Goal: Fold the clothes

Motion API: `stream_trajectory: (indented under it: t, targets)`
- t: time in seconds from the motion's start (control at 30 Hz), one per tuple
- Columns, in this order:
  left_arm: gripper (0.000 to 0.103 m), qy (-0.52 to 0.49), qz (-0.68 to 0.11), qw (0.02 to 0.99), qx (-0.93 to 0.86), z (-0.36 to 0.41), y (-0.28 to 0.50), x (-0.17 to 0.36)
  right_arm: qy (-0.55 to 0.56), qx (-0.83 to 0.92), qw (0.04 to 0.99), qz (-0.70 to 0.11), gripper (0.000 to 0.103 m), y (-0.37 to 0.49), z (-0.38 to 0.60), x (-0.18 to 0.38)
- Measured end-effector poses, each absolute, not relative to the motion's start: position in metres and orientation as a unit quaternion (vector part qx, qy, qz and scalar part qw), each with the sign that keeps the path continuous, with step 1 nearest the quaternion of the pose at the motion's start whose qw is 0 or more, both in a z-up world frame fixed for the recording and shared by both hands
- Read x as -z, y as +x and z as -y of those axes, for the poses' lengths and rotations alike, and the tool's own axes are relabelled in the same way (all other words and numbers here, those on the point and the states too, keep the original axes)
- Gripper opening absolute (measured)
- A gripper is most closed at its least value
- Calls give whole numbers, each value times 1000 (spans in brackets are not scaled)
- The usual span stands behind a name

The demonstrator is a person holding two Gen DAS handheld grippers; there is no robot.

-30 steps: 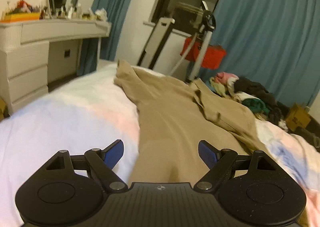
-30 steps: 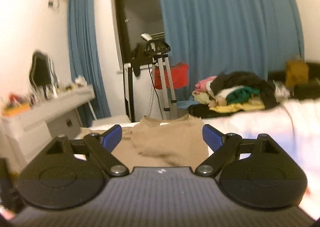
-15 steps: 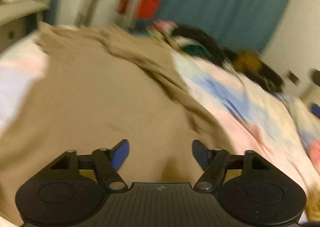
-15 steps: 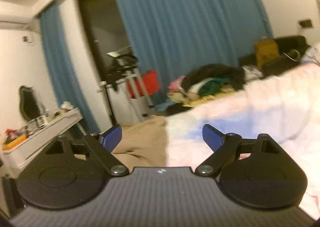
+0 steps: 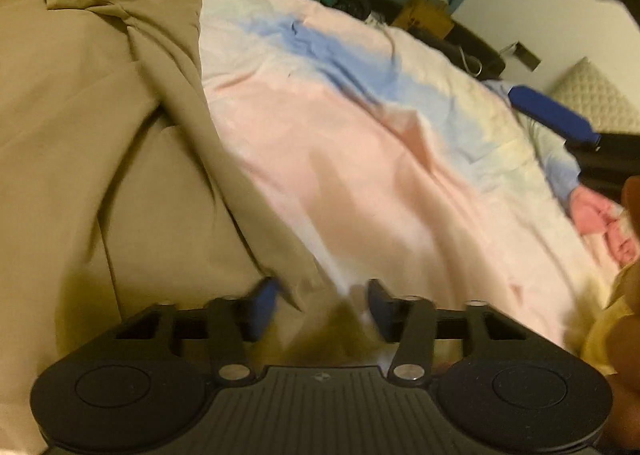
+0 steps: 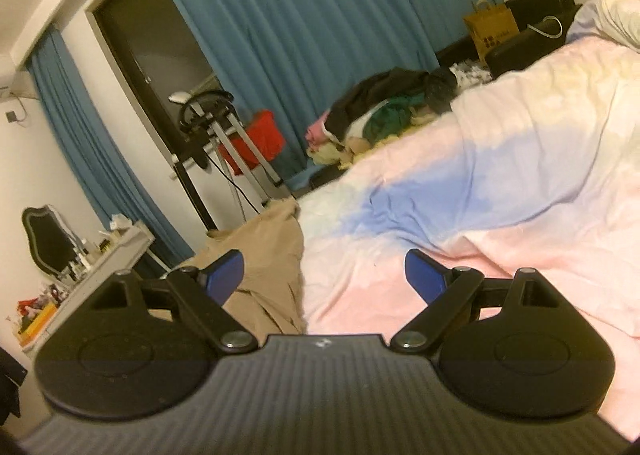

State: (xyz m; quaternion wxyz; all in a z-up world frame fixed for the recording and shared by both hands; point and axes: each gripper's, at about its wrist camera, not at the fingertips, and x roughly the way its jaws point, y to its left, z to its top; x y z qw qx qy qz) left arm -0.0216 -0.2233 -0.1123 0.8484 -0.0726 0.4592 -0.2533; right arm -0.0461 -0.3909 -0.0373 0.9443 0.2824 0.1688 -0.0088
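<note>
A tan garment (image 5: 92,127) lies spread on the bed's pastel pink, blue and white cover (image 5: 360,143), filling the left of the left wrist view. My left gripper (image 5: 322,305) is open and low over the garment's right edge, where tan cloth meets the cover; nothing sits between its blue pads. My right gripper (image 6: 324,275) is open and empty above the cover, with the tan garment (image 6: 268,255) ahead to its left. One blue pad (image 5: 556,119) of the right gripper shows at the right of the left wrist view.
A heap of mixed clothes (image 6: 384,115) lies beyond the far side of the bed, before blue curtains (image 6: 320,27). A metal stand with a red box (image 6: 256,139) is behind the garment. A white dresser (image 6: 92,267) stands at left. A paper bag (image 6: 490,29) sits at right.
My left gripper has swung right and dropped low to the garment's right edge, its jaws narrower than before. My right gripper has turned right, from facing the garment to facing the cover.
</note>
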Motion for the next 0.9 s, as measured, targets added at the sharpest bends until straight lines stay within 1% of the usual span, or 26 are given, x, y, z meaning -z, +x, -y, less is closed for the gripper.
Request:
stream_trajectory:
  t: [0.03,0.07,0.1,0.33,0.47,0.63,0.8,0.83,0.87,0.9]
  targets:
    - [22,-75,-457,849,253,219,-23,113,283,10,943,-173,89,-46,391,39]
    - [4,-81,-456,849,256,214,-23,111,284,11,942,-176,89,-45,392,41]
    - [1,-89,-454,848,258,206,-23,108,286,11,942,-178,89,-46,393,42]
    - [1,-151,-419,848,287,144,-41,59,276,6,944,-179,89,-47,387,38]
    - [1,-214,-416,835,290,96,-47,34,261,3,947,-189,89,-45,379,37]
    - [0,-285,-450,806,259,26,-46,44,233,-2,950,-210,89,-39,365,36]
    - [0,-276,-491,794,230,8,-39,74,199,-18,952,-231,89,-35,346,35]
    - [5,-278,-497,789,231,8,-37,79,194,-21,953,-233,89,-35,342,34]
    - [12,-284,-503,782,234,10,-33,83,188,-24,954,-234,89,-36,339,33]
    - [17,-292,-508,775,237,12,-30,86,182,-25,955,-235,89,-36,335,33]
